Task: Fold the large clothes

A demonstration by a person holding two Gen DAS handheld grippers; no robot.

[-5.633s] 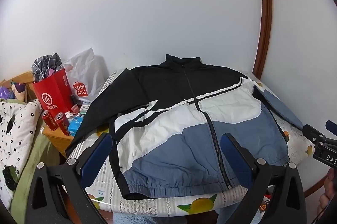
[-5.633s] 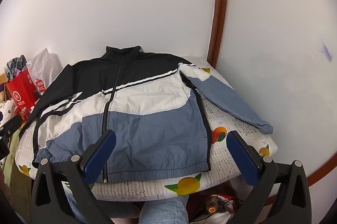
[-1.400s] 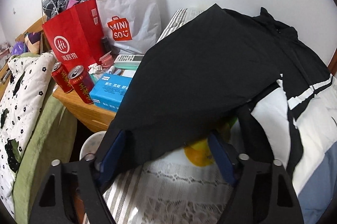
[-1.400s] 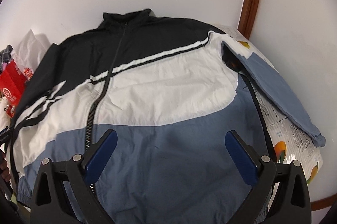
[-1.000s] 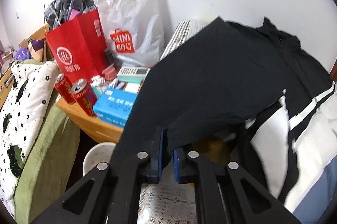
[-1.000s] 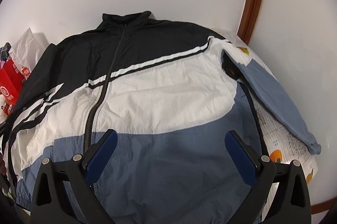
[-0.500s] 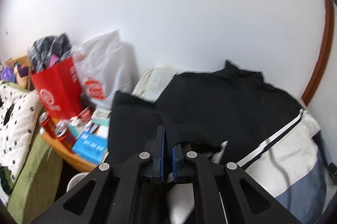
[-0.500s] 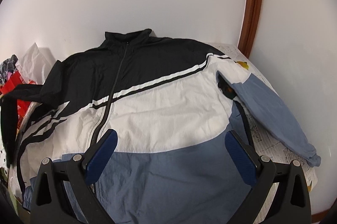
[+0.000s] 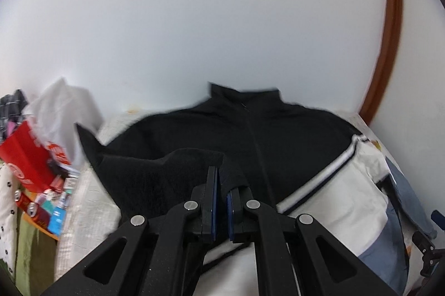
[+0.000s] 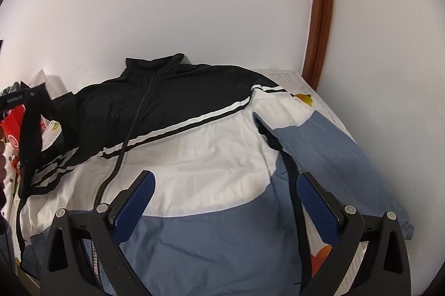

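Jacket (image 10: 194, 146) lies spread front-up on the bed (image 10: 289, 77), collar at the far wall, zipper closed, black top, white middle, blue hem nearest the cameras. Left claw (image 9: 219, 201) is clamped shut on the black sleeve (image 9: 155, 171), pads pressed together with the black cloth pinched between them; the sleeve is lifted off the bed and drawn in over the jacket's black chest, one corner of it sticking up at far left. In the right wrist view that same sleeve (image 10: 33, 134) hangs raised at the left edge. Right claw (image 10: 225, 198) stands wide apart, nothing between its 2 blue pads, held above the white and blue front near the hem. Blue sleeve (image 10: 333, 154) lies flat along the right side of the bed. Left of the bed: red bag (image 9: 26, 157), white bag (image 9: 61, 112), red cans (image 9: 30, 208), all blurred.
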